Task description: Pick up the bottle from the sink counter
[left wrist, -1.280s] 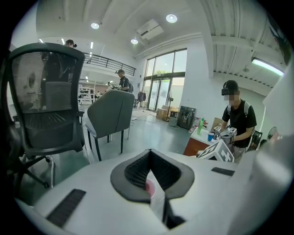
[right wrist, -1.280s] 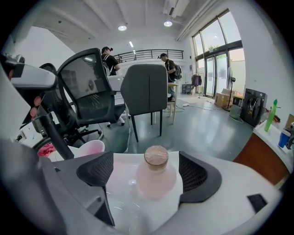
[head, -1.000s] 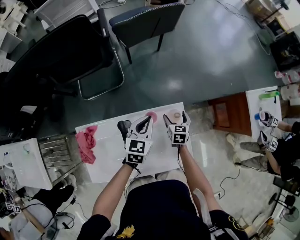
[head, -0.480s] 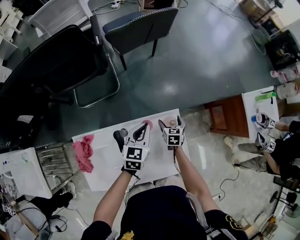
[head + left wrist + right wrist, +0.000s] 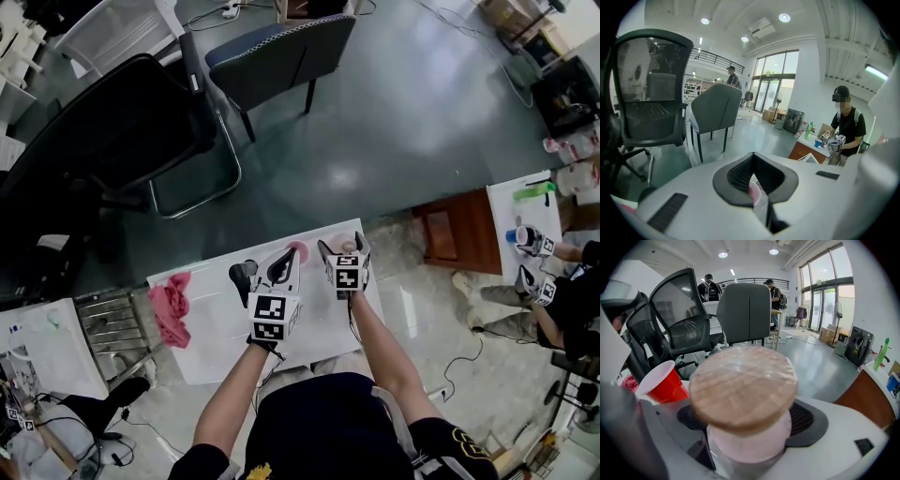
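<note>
So the left gripper [image 5: 753, 161] is just hanging over the white table [image 5: 216, 323] with its jaws pressed together on nothing, and a red cup [image 5: 663, 383] is sitting off to the left of the right gripper's jaws. The right gripper [image 5: 343, 247] is looking clamped on the bottle [image 5: 743, 385], which is sitting right between its jaws with the wooden lid poking up. I'd say the grab is happening now, and next it's needing a straight, steady lift off the counter.

text: none legible | labels: none — only square markers on claw cubes
</note>
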